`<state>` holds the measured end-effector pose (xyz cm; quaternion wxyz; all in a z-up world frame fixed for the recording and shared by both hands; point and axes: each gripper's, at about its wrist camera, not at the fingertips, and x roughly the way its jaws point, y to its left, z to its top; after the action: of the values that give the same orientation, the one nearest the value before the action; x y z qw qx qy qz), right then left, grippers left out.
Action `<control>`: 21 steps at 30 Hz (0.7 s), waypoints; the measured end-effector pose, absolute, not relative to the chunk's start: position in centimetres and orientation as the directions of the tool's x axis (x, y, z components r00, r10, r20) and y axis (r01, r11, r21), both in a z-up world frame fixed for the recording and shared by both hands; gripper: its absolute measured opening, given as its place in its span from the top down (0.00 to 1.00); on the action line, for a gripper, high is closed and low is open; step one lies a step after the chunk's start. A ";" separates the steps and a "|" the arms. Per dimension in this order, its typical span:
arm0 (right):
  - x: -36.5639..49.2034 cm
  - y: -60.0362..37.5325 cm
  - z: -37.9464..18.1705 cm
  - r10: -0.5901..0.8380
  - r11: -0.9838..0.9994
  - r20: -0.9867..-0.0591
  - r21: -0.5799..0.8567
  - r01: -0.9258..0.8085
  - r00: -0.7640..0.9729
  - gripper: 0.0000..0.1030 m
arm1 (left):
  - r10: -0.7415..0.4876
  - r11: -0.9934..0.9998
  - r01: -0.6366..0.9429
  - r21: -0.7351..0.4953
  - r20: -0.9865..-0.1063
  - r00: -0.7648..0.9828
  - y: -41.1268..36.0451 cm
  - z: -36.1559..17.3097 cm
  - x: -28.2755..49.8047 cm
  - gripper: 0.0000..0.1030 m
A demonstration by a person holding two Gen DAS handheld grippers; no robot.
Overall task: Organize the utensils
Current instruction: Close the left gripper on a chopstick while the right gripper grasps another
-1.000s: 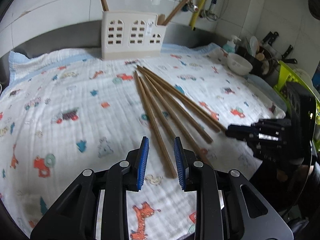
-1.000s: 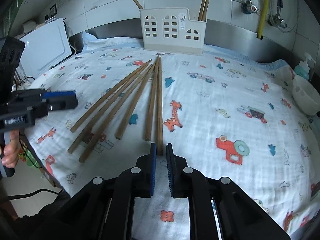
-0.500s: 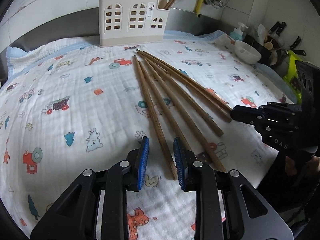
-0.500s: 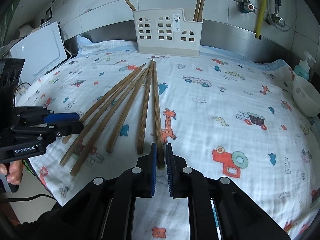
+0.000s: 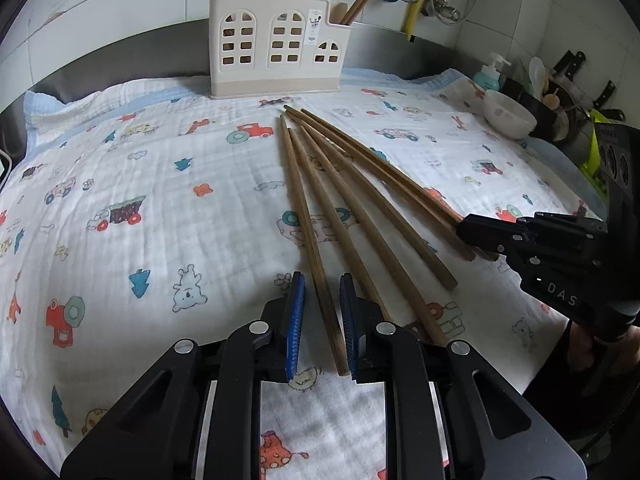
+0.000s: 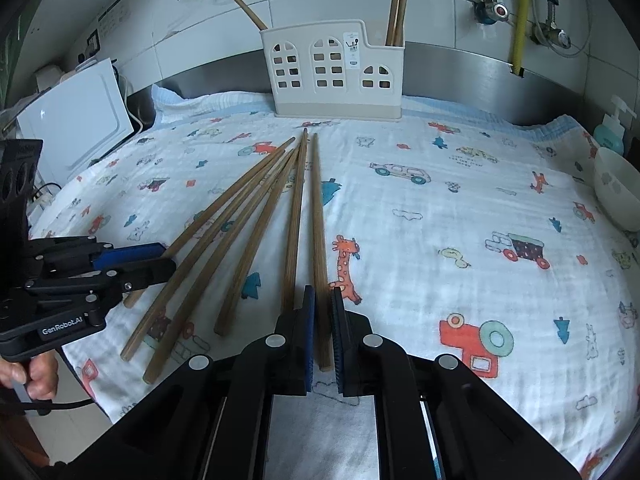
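**Both claws straddling chopstick ends on the printed cloth**

Six wooden chopsticks (image 6: 256, 220) fanned out on a cartoon-print cloth (image 6: 480, 208) spread over the desk, tips bunched at the far end near a cream holder (image 6: 336, 76), thick ends splayed toward the near edge. Holder upright at the far side of the cloth against a steel backsplash, more chopsticks standing inside: a pair in the right compartment, one leaning in the left.

Left claw (image 5: 322, 320) spread, blue pads either side of the near end of the leftmost chopstick (image 5: 308, 236), a visible gap on each side. Right claw (image 6: 320, 330) narrowly parted around the near end of the rightmost chopstick (image 6: 319, 232); cannot tell whether the pads press it or only flank it. Both claws low over the near edge of the cloth, well apart, the other four chopsticks between them.

White bowl (image 5: 509, 114) at the far right edge of the cloth, soap bottle (image 5: 489, 75) just beyond it.
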<state>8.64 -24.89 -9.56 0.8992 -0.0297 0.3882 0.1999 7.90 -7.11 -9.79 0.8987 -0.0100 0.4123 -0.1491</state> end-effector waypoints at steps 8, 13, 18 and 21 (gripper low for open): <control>7.8 -25.5 -7.1 0.337 0.920 -0.672 0.085 -0.383 0.660 0.93 | -0.302 0.950 0.254 -0.181 -0.735 0.607 -6.0 -9.7 8.4 0.93; 7.3 -26.4 -3.8 0.339 0.923 -0.622 0.074 -0.378 0.706 0.93 | -0.300 0.951 0.260 -0.169 -0.716 0.631 -5.2 -8.9 8.2 0.95; 7.6 -27.0 0.3 0.357 0.920 -0.559 0.070 -0.386 0.748 0.93 | -0.317 0.947 0.261 -0.187 -0.676 0.665 -4.4 -7.5 8.3 0.95; 8.0 -27.2 3.3 0.367 0.916 -0.515 0.057 -0.396 0.775 0.93 | -0.336 0.941 0.271 -0.203 -0.647 0.685 -4.0 -6.2 8.4 0.95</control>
<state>7.96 -27.25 3.26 0.9416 -0.0273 0.2674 0.2027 8.44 -4.03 -6.17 0.9167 -0.0453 0.3610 -0.1656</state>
